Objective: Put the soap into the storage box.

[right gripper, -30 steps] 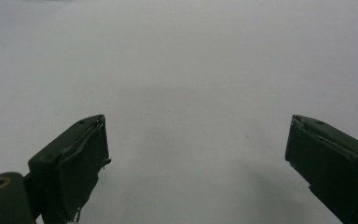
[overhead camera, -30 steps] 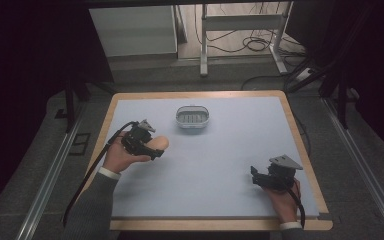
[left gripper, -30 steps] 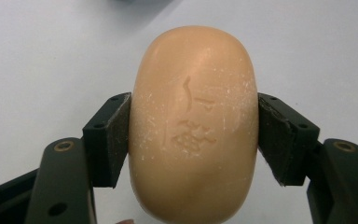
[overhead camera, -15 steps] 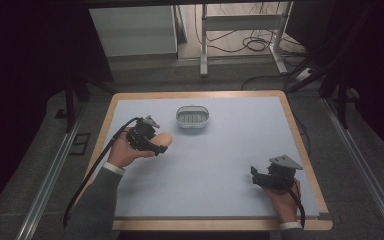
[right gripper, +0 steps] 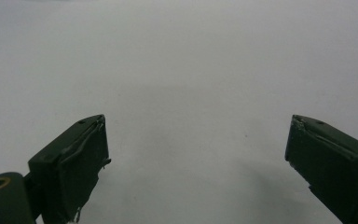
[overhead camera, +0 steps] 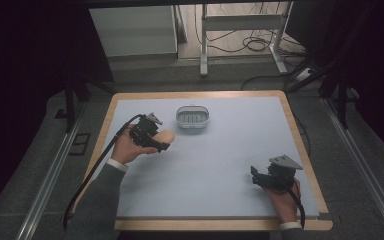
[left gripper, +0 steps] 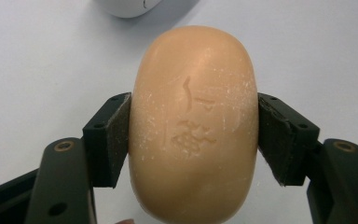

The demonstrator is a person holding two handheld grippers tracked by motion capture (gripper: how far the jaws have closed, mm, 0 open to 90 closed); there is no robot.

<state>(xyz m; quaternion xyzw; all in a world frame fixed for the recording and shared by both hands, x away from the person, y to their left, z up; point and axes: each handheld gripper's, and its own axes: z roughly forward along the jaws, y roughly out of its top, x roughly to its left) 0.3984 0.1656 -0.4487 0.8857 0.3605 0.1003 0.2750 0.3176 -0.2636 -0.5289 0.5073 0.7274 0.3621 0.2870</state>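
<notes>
Currently, step: carrying the soap bar point(left gripper: 193, 126), judged bound for the white dish point(overhead camera: 192, 118) just ahead.
Left gripper point(overhead camera: 161, 141): clamped on the soap's two long sides, held above the blue surface point(overhead camera: 220, 165) near its left part.
Right gripper point(overhead camera: 256, 176): jaws spread wide with nothing between, low over the surface near the right corner.
Next move: likely forward over the dish, lower, then release gently.
Soap look: peach-tan oval, smooth, stamped mark, faint white scuffs.

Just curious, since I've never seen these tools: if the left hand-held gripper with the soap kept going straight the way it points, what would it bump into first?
Probably the small white slatted soap dish, just ahead of the left hand-held gripper and its tan oval soap bar; exact alignment is hard to judge.
</notes>
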